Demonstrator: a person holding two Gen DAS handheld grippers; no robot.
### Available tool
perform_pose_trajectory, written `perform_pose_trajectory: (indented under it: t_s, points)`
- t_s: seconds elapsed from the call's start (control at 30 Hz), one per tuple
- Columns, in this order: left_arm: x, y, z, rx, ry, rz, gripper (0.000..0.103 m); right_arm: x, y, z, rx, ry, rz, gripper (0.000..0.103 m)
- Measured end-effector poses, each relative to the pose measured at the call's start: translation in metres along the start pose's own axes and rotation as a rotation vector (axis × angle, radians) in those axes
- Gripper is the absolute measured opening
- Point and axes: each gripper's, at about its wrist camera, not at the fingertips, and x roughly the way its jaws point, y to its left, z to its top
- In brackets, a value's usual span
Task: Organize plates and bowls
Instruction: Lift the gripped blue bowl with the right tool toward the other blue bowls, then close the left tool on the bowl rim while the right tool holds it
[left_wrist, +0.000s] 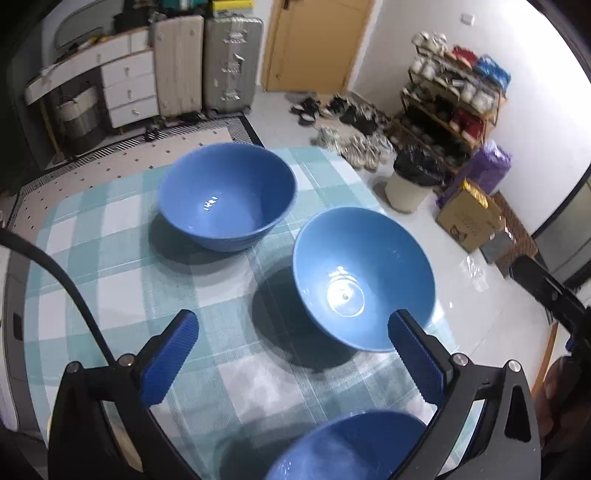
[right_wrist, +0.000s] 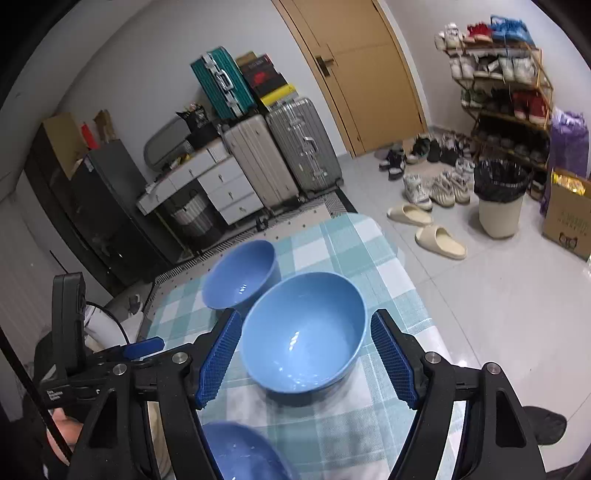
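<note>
left gripper (left_wrist: 291, 354): blue-padded fingers (left_wrist: 168, 360) spread wide, nothing between them, held above the tabletop (left_wrist: 110, 280) w/ its teal-and-white check cloth. right gripper (right_wrist: 306, 360): fingers (right_wrist: 218, 360) likewise parted, framing the middle bowl (right_wrist: 304, 332) on both sides; contact w/ the rim cannot be told, bowl sits upright on the cloth.

three blue bowls, all upright, roughly in a row. middle bowl (left_wrist: 364, 277) lies just past the left gripper's right-hand finger, near the tabletop's right edge. far bowl (left_wrist: 227, 195) stands beyond it and to the left, apart from it in the left wrist view; in the right wrist view far bowl (right_wrist: 240, 275) appears just behind the middle one. near bowl (left_wrist: 347, 446) sits at the lower frame edge, under the grippers, partly cut off; also near bowl (right_wrist: 240, 452).

bkgd: suitcases (right_wrist: 280, 155), white drawers (right_wrist: 221, 184), wooden door (right_wrist: 354, 74), shoe rack (right_wrist: 506, 85), lined bin (right_wrist: 500, 195), slippers (right_wrist: 439, 242) on the floor.
</note>
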Motion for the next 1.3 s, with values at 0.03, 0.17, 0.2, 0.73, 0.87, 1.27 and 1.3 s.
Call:
perform_pose_trajectory:
  t_s: [0.03,0.17,0.2,0.73,0.87,1.27,1.3]
  points:
    - [0.006,-0.001,0.001,0.003,0.016,0.000,0.103,0.009,-0.004,0.004,0.005,0.015,-0.009,0.074]
    - [0.035,-0.006,0.007,-0.014,0.077,-0.030,0.103,0.047,-0.020,0.009,0.014,0.094,-0.028,0.074]
    - [0.039,-0.007,0.008,-0.018,0.083,-0.034,0.103,0.054,-0.024,0.009,0.020,0.111,-0.028,0.074]
    - [0.100,-0.014,0.022,-0.083,0.159,-0.060,0.103,0.151,-0.055,0.003,0.018,0.300,-0.075,0.060]
    - [0.105,-0.017,0.024,-0.083,0.164,-0.067,0.102,0.170,-0.060,-0.002,0.035,0.353,-0.063,0.051]
    - [0.110,-0.021,0.027,-0.086,0.153,-0.100,0.091,0.189,-0.065,-0.010,0.048,0.413,-0.105,0.024]
    - [0.110,-0.019,0.027,-0.084,0.154,-0.098,0.091,0.188,-0.065,-0.010,0.047,0.414,-0.105,0.022]
